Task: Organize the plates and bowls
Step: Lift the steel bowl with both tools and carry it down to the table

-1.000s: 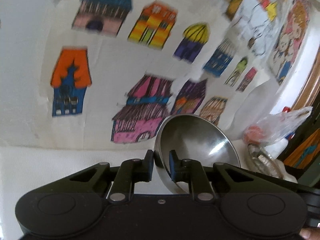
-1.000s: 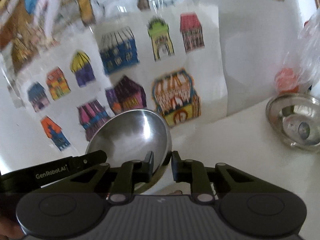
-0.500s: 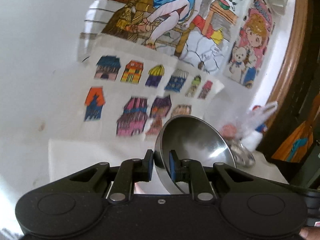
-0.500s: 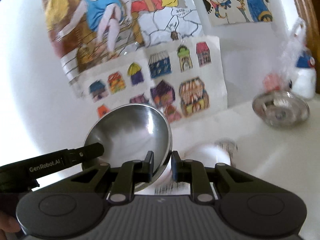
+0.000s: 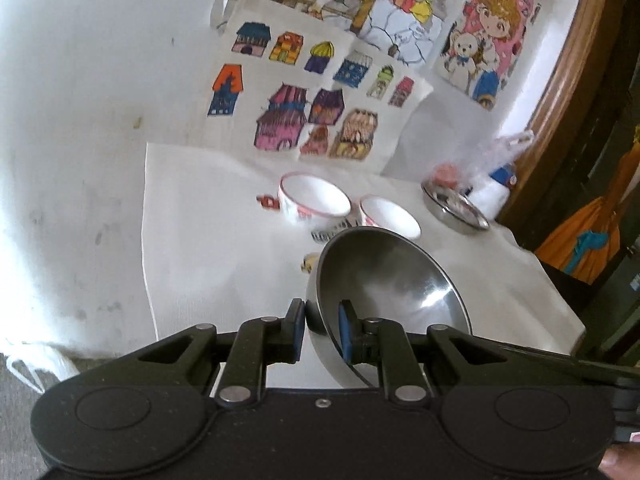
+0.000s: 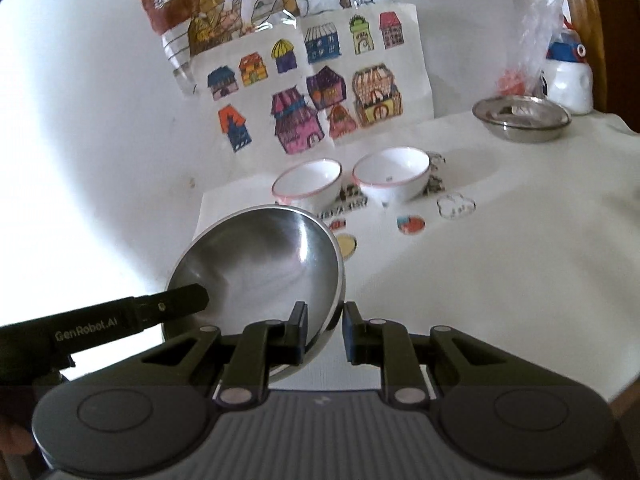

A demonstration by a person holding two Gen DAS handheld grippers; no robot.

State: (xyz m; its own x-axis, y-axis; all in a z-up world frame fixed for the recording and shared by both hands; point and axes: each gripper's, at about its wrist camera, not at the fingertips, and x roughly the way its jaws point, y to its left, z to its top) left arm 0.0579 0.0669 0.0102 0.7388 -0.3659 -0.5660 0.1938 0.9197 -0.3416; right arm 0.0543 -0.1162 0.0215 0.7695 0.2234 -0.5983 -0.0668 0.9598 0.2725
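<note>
Since a second ago both cameras have pulled back and tipped down: then only the wall drawings filled the view, now the white table (image 6: pixel 500 280) and its dishes show. The steel bowl (image 5: pixel 384 276) is held up off the table, tilted, between both tools. The left gripper (image 5: pixel 322 330) pinches its rim, one finger inside and one outside. The right gripper (image 6: pixel 325 330) has the opposite rim between its fingers, but whether the right finger touches is hard to tell. Beyond, two white bowls with pink rims (image 6: pixel 308 182) (image 6: pixel 392 174) stand side by side near the wall, both empty. A shallow steel dish (image 6: pixel 522 116) sits far right, contents unclear, beside a plastic bag (image 6: pixel 532 44) and a white bottle (image 6: pixel 570 80). Stickers (image 6: pixel 410 224) lie flat on the table.
</note>
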